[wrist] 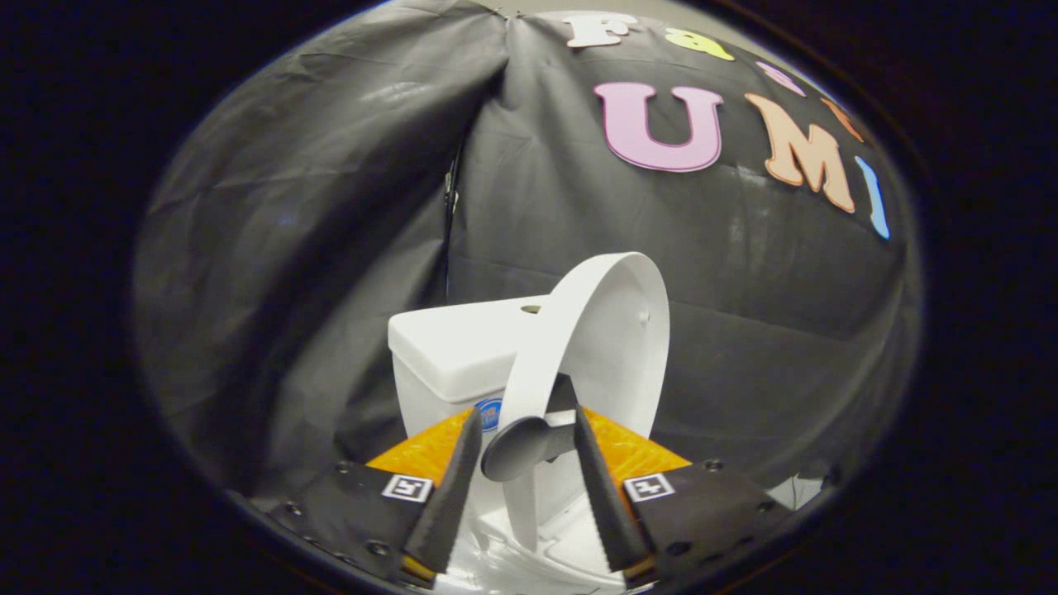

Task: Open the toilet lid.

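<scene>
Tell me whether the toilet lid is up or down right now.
Up. The lid stands raised on edge in front of the tank, underside showing. The gripper has its fingers apart around the lid's rim, not pressing it.

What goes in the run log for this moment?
white plastic toilet lid: raised, near upright | gripper: fingers apart, straddling lid's edge | white toilet tank: beyond the lid
</scene>
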Action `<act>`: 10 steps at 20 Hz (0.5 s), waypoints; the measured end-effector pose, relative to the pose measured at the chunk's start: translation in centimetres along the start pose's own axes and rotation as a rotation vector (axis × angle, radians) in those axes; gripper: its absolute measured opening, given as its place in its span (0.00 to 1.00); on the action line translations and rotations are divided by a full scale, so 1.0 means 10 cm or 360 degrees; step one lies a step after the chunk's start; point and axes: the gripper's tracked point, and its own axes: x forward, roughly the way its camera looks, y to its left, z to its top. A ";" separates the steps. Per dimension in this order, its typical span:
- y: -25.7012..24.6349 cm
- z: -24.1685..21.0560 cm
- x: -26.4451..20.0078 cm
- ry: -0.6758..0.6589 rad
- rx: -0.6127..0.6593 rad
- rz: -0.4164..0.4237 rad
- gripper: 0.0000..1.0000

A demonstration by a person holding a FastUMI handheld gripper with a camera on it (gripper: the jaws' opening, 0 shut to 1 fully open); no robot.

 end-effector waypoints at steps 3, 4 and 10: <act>-0.03 0.33 -0.11 -0.0165 -0.0012 0.0036 0.75; -0.08 0.42 -0.16 -0.0193 0.0015 0.0032 0.80; -1.08 0.58 -0.80 -0.0360 0.0215 -0.0283 0.85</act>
